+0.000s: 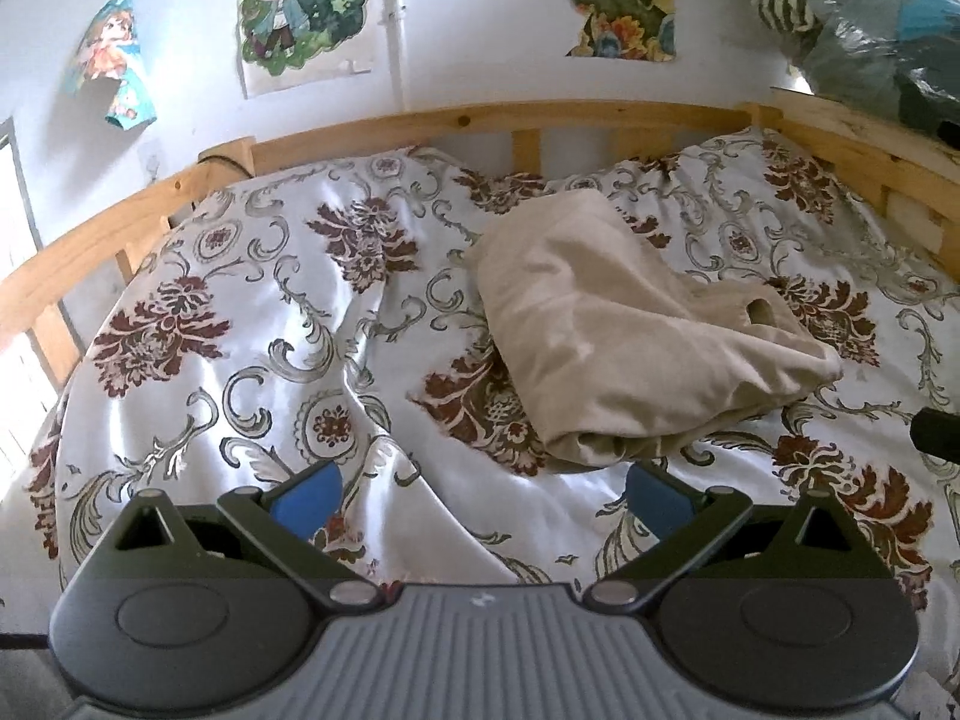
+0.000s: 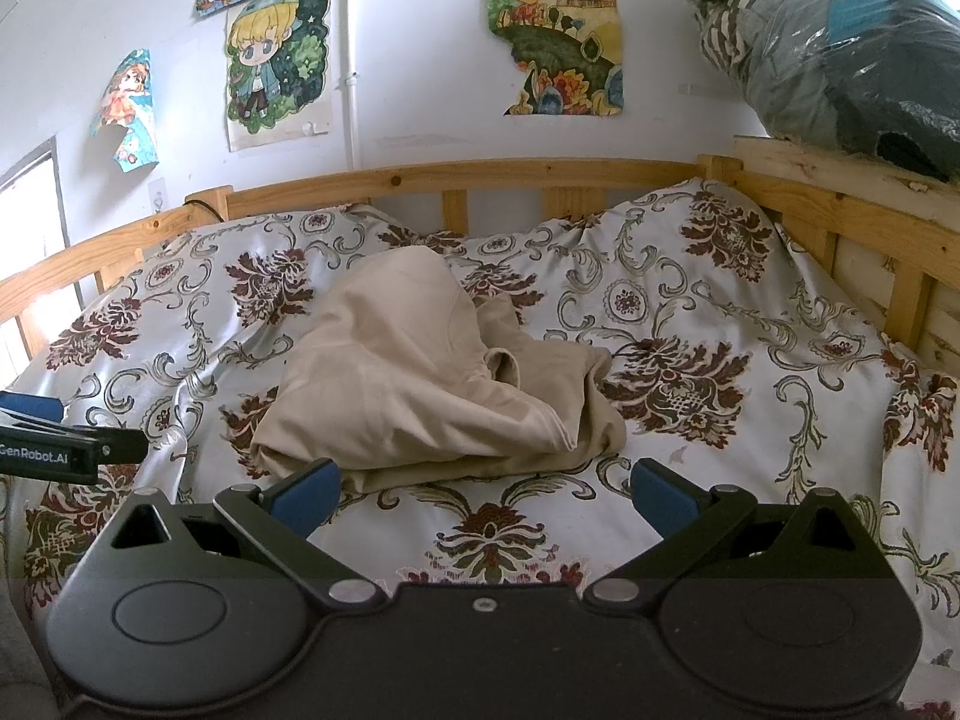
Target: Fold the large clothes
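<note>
A beige garment [image 1: 618, 336] lies in a loose, partly folded heap on the floral bed cover [image 1: 240, 312]. It also shows in the right wrist view [image 2: 420, 384] at the middle of the bed cover [image 2: 720, 330]. My left gripper [image 1: 483, 501] is open and empty, just short of the garment's near edge and a little to its left. My right gripper [image 2: 483, 498] is open and empty, close in front of the garment's near edge. The left gripper's body [image 2: 54, 441] shows at the left edge of the right wrist view.
A wooden bed rail [image 2: 480, 174] runs around the far and side edges of the bed. A plastic-wrapped bundle [image 2: 840, 48] sits on the right rail corner. Posters [image 2: 276, 60] hang on the white wall behind.
</note>
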Available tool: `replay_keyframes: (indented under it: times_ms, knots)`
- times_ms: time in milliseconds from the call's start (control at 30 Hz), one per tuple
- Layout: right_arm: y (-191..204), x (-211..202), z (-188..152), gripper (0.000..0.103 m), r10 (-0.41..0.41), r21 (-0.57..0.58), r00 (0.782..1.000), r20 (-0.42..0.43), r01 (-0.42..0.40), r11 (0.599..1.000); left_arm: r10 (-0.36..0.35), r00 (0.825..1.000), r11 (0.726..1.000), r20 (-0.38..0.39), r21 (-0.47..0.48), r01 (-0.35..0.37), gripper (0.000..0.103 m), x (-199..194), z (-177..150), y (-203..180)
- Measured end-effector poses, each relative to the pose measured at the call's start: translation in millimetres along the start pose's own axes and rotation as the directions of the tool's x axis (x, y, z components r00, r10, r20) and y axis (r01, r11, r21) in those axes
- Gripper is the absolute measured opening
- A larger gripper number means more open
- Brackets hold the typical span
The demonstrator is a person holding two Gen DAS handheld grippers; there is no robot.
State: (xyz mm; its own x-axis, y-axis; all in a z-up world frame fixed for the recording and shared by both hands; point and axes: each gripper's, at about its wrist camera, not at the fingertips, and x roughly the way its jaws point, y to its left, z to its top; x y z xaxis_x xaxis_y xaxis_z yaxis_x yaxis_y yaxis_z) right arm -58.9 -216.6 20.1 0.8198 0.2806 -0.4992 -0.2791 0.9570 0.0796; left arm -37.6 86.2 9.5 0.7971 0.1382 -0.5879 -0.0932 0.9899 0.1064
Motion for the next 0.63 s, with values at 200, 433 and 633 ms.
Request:
replay_keyframes:
  times_ms: [200,433,633]
  knots:
    - [-0.5,-0.1,0.0,0.102,0.000,0.001,1.000,-0.001,0.000,1.000,0.000,1.000,1.000,-0.021,-0.002,0.000,0.102,2.7,-0.5,0.2]
    - [-0.7,-0.1,0.1,0.102,-0.002,0.003,1.000,-0.001,0.002,1.000,-0.006,1.000,1.000,-0.029,0.014,0.007,0.102,3.9,-1.8,-0.5]
    - [-0.7,1.6,-2.8,0.102,-0.016,0.019,1.000,-0.007,0.016,1.000,-0.007,0.999,1.000,-0.041,0.016,0.008,0.102,5.4,-2.2,-1.9]
